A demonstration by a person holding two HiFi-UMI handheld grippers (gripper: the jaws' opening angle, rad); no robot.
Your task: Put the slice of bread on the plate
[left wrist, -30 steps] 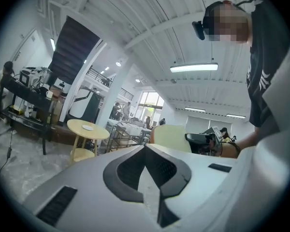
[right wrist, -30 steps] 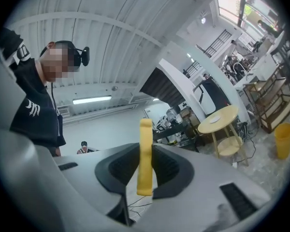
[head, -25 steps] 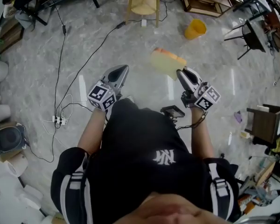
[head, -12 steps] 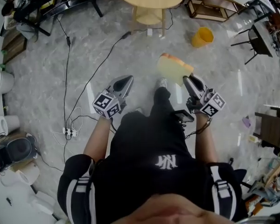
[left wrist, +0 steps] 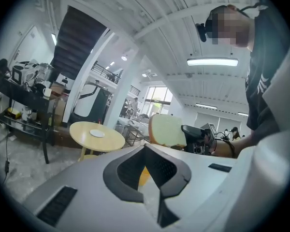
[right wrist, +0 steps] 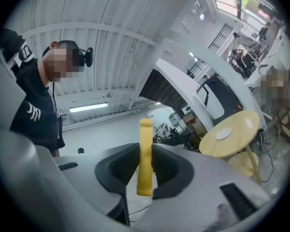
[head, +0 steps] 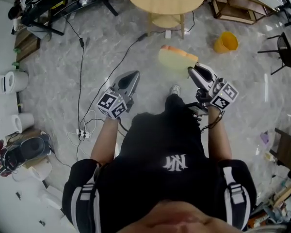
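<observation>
Pointing forward side by side, right tongs (head: 193, 72) grip bread slice (head: 176, 59); left tongs (head: 134, 74) closed, empty.

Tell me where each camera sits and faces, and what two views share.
Head view: on the head, looking steeply down; torso, arms, left gripper, right gripper, bread.
Left gripper view: on that gripper, along shut jaws toward the table; torso at right.
Right gripper view: along jaws clamping bread edge-on; torso at left.
Shared: both gripper views show table and plate.
</observation>
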